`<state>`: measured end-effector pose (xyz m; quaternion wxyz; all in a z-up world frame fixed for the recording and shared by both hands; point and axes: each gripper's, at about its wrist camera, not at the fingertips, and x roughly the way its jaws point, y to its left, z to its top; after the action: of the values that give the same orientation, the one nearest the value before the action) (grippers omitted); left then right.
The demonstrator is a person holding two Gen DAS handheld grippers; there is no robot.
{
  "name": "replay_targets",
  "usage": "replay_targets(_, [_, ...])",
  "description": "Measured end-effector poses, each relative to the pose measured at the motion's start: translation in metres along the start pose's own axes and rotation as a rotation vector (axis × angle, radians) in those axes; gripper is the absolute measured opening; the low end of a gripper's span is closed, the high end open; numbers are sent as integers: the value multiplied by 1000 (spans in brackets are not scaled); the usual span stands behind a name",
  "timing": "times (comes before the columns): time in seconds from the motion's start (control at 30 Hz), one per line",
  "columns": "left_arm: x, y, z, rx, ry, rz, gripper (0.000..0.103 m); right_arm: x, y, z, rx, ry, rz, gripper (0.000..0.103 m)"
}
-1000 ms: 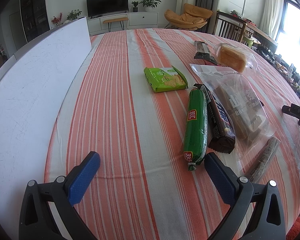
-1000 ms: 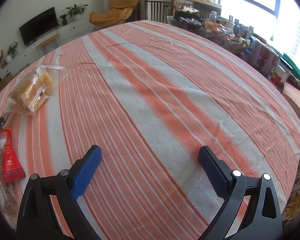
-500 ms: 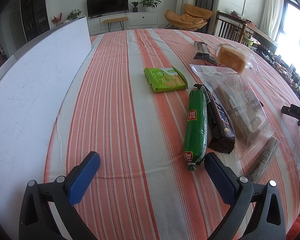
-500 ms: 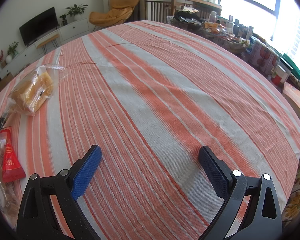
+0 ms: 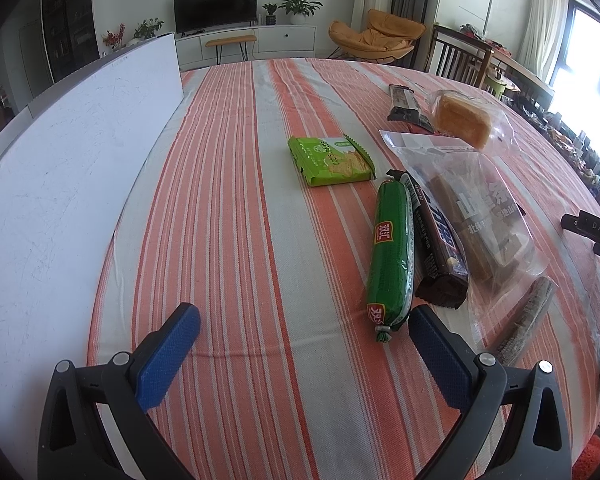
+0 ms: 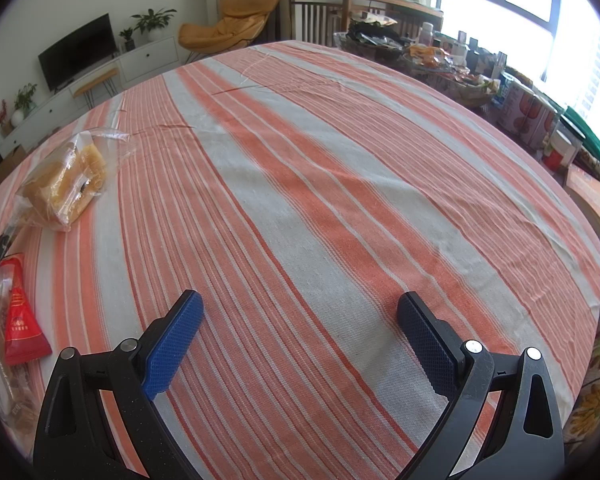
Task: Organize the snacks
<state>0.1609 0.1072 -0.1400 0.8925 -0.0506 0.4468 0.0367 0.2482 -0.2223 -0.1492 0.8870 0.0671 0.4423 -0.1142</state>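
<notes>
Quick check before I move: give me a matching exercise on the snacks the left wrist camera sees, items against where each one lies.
Items:
1. green sausage
2. green cracker pack
3. bagged bread
4. dark chocolate bar

Places:
A. farthest of the four, toward the right, in clear wrap
B. between the sausage and the clear bag
C. alone, beyond the sausage's far tip
D. nearest, its near tip by the left gripper's right finger

Pairs: 1-D, 2-C, 3-A, 4-B

sausage [image 5: 391, 254] left of chocolate bar [image 5: 436, 244], touching perhaps
</notes>
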Motion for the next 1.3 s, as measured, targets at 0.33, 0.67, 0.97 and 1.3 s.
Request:
replay_targets(0.33, [-41,1,-9,-32,-126,-166,100,0,0,0,0,0,-1,100])
replay_targets(0.67, [-32,-139,-19,579,-20,-198,64,0,0,0,0,1,-1,100])
replay_targets(0.97, [-29,-119,-24,368,96,-271,21,0,0,0,1,1,-1,100])
replay_targets(1.3, [-61,-34,-54,141,27,-110,20,0,0,0,1,1,-2,100])
